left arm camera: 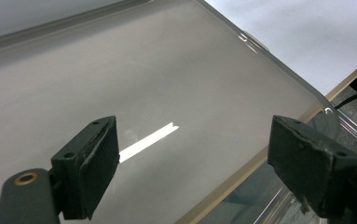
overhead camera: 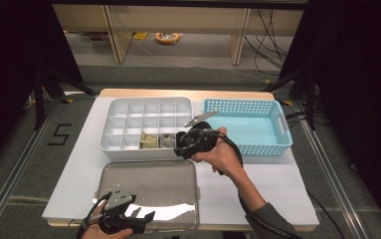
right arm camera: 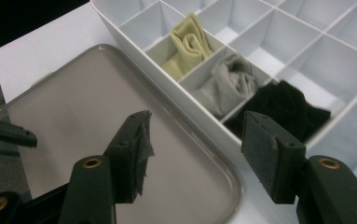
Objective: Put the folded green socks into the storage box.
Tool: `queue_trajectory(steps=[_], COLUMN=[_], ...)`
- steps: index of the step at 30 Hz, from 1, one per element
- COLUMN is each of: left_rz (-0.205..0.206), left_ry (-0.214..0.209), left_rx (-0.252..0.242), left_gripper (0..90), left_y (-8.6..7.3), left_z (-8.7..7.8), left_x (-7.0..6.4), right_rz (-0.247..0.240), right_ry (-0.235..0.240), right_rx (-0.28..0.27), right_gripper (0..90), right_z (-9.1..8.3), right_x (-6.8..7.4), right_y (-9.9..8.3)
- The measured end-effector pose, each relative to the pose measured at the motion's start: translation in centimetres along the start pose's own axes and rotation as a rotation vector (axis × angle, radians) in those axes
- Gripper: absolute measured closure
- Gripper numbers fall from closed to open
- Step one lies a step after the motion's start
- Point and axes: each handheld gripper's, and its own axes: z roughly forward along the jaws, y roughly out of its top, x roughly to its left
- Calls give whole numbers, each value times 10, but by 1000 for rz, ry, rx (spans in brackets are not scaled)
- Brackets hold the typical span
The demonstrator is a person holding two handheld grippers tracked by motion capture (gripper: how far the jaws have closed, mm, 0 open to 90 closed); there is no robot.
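A white divided organizer box [overhead camera: 145,123] [right arm camera: 199,105] stands at the table's middle back. Its front row holds a yellow-green folded cloth [overhead camera: 148,141] [right arm camera: 188,45], a grey cloth [overhead camera: 167,140] [right arm camera: 227,83] and a black cloth [right arm camera: 283,109], each in its own compartment. My right gripper [overhead camera: 184,146] [right arm camera: 195,158] hovers open just in front of the box's front right corner, nothing between its jaws. A metal tray [overhead camera: 148,191] [left arm camera: 143,84] [right arm camera: 92,116] lies in front of the box. My left gripper [overhead camera: 131,216] [left arm camera: 195,168] is open over the tray's front edge, holding nothing.
A light blue perforated basket [overhead camera: 245,126] stands to the right of the box. A white mat [overhead camera: 272,184] covers the tabletop, with bare room at the front right. A floor marking "5" [overhead camera: 59,134] lies left of the table.
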Motion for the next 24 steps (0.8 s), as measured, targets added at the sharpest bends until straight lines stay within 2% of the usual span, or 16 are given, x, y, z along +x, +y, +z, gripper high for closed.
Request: queue_trajectory(steps=[1, 2, 3, 6, 7, 8, 9, 11, 12, 13, 14, 17, 18, 21, 23, 24], left_rz=[-6, -5, -8, -4, -4, -16, -16, -34, -18, -18, -21, -30, -25, -49, -26, -27], left_ry=[-3, -3, -2, 0, 0, 13, 13, 15, 25, 25, 23, 31, 35, 41, 47, 40], left_rx=[-1, 1, 1, 0, 0, 0, 0, -18, -3, -3, 0, -8, 3, -3, 1, 1], left_gripper=[162, 162, 162, 162, 162, 162, 162, 162, 162, 162, 162, 162, 162, 162, 162, 162], left_y=[0, 0, 0, 0, 0, 0, 0, -1, 0, 0, 0, 0, 0, -1, -2, -1], left_z=[0, 0, 0, -1, -1, -1, -1, -2, -4, -4, -5, -7, -8, -7, -8, -9], left_x=[0, 0, 1, 3, 3, 4, 4, 6, 8, 8, 11, 15, 17, 18, 20, 20], right_rz=[10, 20, 11, 38, 44, 44, 49, 52, 64, 64, 91, 119, 94, 105, 112, 123], right_ry=[17, 3, 20, -4, 4, -7, 6, -1, 5, 5, 4, 6, 6, 8, 12, 10], right_rx=[-1, 4, -6, -11, -13, -30, -13, -26, -27, -27, -42, -42, -50, -58, -40, -61], right_gripper=[421, 415, 411, 401, 398, 395, 392, 384, 382, 382, 372, 364, 364, 361, 360, 357], right_z=[-1, -3, -3, -6, -7, -7, -10, -11, -13, -13, -15, -20, -21, -22, -24, -23], right_x=[-1, -3, -5, -9, -11, -12, -14, -17, -18, -18, -17, -19, -21, -20, -21, -20], right_y=[-4, -9, -13, -27, -31, -36, -40, -48, -52, -52, -60, -69, -73, -81, -85, -87])
